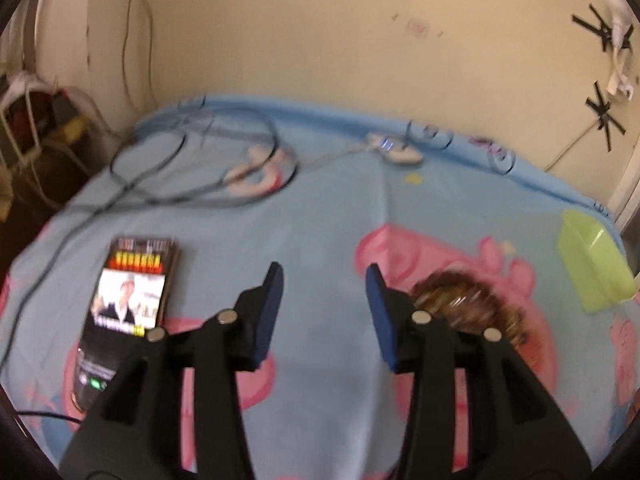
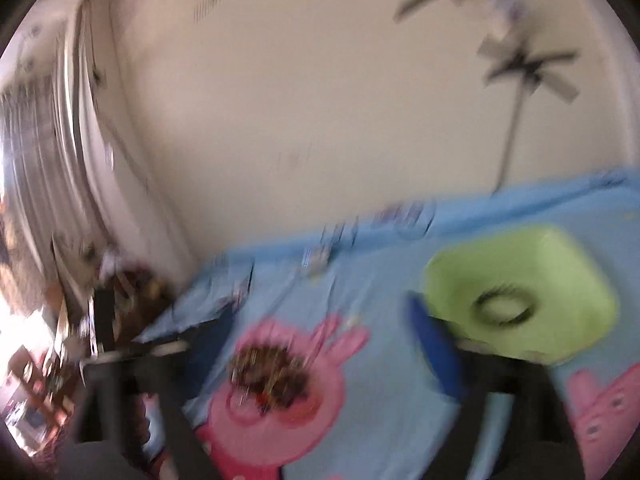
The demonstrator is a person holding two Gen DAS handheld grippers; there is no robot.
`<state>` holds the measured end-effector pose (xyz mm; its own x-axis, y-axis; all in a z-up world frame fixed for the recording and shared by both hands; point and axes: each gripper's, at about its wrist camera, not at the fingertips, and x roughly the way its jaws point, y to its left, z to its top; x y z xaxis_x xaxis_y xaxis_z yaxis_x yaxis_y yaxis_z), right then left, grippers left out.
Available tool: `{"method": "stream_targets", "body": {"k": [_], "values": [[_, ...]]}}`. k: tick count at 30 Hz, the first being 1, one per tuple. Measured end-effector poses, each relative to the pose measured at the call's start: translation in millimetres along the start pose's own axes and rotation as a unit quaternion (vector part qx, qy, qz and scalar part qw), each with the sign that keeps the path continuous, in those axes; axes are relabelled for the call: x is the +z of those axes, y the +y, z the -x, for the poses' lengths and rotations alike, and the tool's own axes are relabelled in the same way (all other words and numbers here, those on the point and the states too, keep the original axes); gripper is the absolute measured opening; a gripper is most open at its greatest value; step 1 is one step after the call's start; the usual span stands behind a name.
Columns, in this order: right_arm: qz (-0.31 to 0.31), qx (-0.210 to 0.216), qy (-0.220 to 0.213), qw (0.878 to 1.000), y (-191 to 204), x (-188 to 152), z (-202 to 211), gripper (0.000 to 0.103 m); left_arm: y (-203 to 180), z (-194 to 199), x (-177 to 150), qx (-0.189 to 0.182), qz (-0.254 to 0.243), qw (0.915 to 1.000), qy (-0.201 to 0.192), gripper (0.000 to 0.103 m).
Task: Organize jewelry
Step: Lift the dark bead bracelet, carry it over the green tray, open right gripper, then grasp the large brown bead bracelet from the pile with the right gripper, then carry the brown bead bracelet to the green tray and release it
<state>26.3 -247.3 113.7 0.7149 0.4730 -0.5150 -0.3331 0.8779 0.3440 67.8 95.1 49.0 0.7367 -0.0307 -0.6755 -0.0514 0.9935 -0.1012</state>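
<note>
A tangled pile of golden-brown jewelry (image 1: 468, 304) lies on a blue cartoon-print sheet (image 1: 328, 220). In the left wrist view it sits just right of my left gripper (image 1: 325, 312), whose blue pads stand apart with only sheet between them. A lime-green container (image 1: 592, 264) rests at the sheet's right edge. The right wrist view is blurred: my right gripper (image 2: 324, 348) is open, and the jewelry pile (image 2: 272, 376) shows on the sheet between its fingers, with no pad pressing on it. The green container (image 2: 520, 264) holds a dark ring-shaped bangle (image 2: 504, 308), just beyond the right finger.
A lit phone (image 1: 128, 308) lies on the sheet left of my left gripper. Dark cables (image 1: 200, 168) loop across the far left of the sheet, and a small white device (image 1: 396, 152) sits near the cream wall. Clutter fills the left corner (image 1: 36, 120).
</note>
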Motion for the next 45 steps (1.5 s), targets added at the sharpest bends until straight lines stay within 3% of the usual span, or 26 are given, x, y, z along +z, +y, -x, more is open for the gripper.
{"method": "stream_targets", "body": {"k": [3, 6, 10, 11, 12, 13, 17, 20, 24, 33, 41, 43, 44, 45], "values": [[-0.011, 0.026, 0.086, 0.996, 11, 0, -53, 0.019, 1, -14, -13, -0.023, 0.013, 0.9994, 0.022, 0.041], [0.003, 0.026, 0.155, 0.987, 20, 3, -103, 0.019, 8, -12, -12, -0.042, 0.018, 0.999, 0.003, 0.041], [0.021, 0.005, 0.215, 0.976, 38, -9, -148, 0.019, 16, -14, -11, -0.07, 0.042, 0.9966, 0.013, 0.041], [0.023, 0.007, 0.227, 0.974, 40, -13, -154, 0.015, 20, -15, -12, -0.077, 0.053, 0.9955, 0.013, 0.041], [0.028, 0.012, 0.243, 0.969, 43, -16, -162, 0.0, 24, -15, -12, -0.084, 0.062, 0.9944, 0.013, 0.041], [0.032, 0.012, 0.249, 0.968, 45, -16, -168, 0.0, 28, -15, -12, -0.09, 0.071, 0.9934, 0.012, 0.041], [0.074, 0.023, 0.166, 0.983, 79, 10, -124, 0.0, 36, -12, -13, -0.111, 0.096, 0.9891, -0.002, 0.041], [0.096, 0.035, 0.129, 0.986, 102, 27, -95, 0.0, 32, -4, -13, -0.123, 0.087, 0.9884, -0.017, 0.052], [0.106, 0.045, 0.117, 0.987, 114, 37, -75, 0.0, 21, 10, -13, -0.142, 0.064, 0.987, -0.039, 0.062], [0.078, 0.077, 0.091, 0.99, 110, 60, -46, 0.0, -20, 53, 4, -0.226, 0.004, 0.9713, -0.075, 0.065], [0.086, 0.081, 0.073, 0.99, 103, 66, -20, 0.0, -81, 40, 18, -0.286, -0.046, 0.9554, -0.055, 0.065], [0.086, 0.08, 0.066, 0.991, 93, 68, -11, 0.0, -98, 32, 19, -0.309, -0.053, 0.9486, -0.04, 0.058], [0.084, 0.074, 0.058, 0.992, 86, 69, -4, 0.0, -109, 28, 21, -0.317, -0.059, 0.9458, -0.034, 0.026], [0.082, 0.065, 0.05, 0.993, 78, 71, 2, 0.0, -120, 21, 24, -0.317, -0.066, 0.9458, -0.021, 0.014]]}}
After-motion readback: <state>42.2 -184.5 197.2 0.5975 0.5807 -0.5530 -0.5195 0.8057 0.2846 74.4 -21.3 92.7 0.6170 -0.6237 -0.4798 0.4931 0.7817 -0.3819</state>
